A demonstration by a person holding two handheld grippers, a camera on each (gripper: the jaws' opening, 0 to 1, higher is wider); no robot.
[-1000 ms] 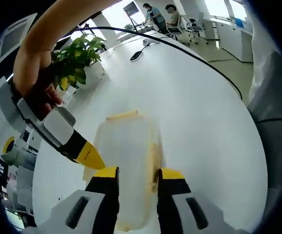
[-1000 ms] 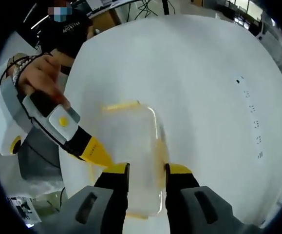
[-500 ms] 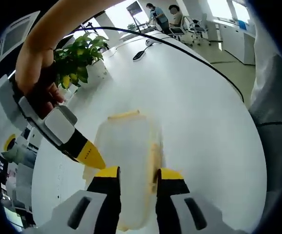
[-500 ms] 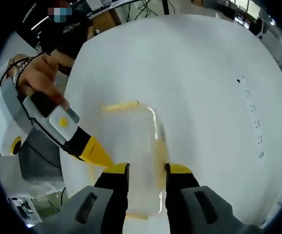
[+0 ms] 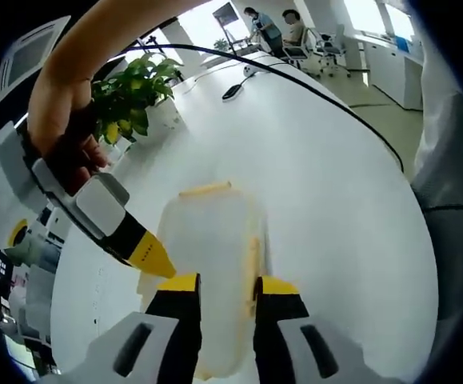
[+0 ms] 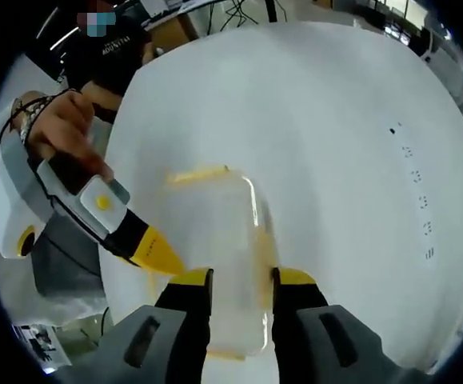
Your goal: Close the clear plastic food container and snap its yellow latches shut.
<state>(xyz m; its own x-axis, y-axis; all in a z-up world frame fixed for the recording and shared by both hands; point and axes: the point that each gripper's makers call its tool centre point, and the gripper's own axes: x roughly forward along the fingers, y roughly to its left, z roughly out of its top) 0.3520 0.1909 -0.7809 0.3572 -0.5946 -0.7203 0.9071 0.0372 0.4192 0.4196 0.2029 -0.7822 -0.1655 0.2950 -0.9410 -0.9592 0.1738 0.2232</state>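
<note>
The clear plastic container (image 5: pixel 211 248) lies on the white table (image 5: pixel 335 192) with its lid on. One yellow latch (image 5: pixel 205 190) shows at its far end and another yellow latch (image 5: pixel 253 254) along its right side. My left gripper (image 5: pixel 227 286) is open, its jaws a narrow gap apart over the container's near end. In the left gripper view my right gripper (image 5: pixel 155 262) comes in from the left, held by a hand, its yellow tip against the container's left edge. In the right gripper view the container (image 6: pixel 215 240) sits under my open right gripper (image 6: pixel 237 278), and my left gripper (image 6: pixel 161 258) touches its left edge.
A potted plant (image 5: pixel 131 96) stands at the table's far left. A black cable (image 5: pixel 295 76) and a dark flat object (image 5: pixel 233 90) lie farther back. People sit at a distant desk (image 5: pixel 275 28). A person in a dark shirt (image 6: pixel 111 52) stands beyond the table edge. Small dark marks (image 6: pixel 419 200) dot the tabletop.
The left gripper's jaws have drawn slightly closer together. Both grippers and the container otherwise hold their places; the left view has shifted a little.
</note>
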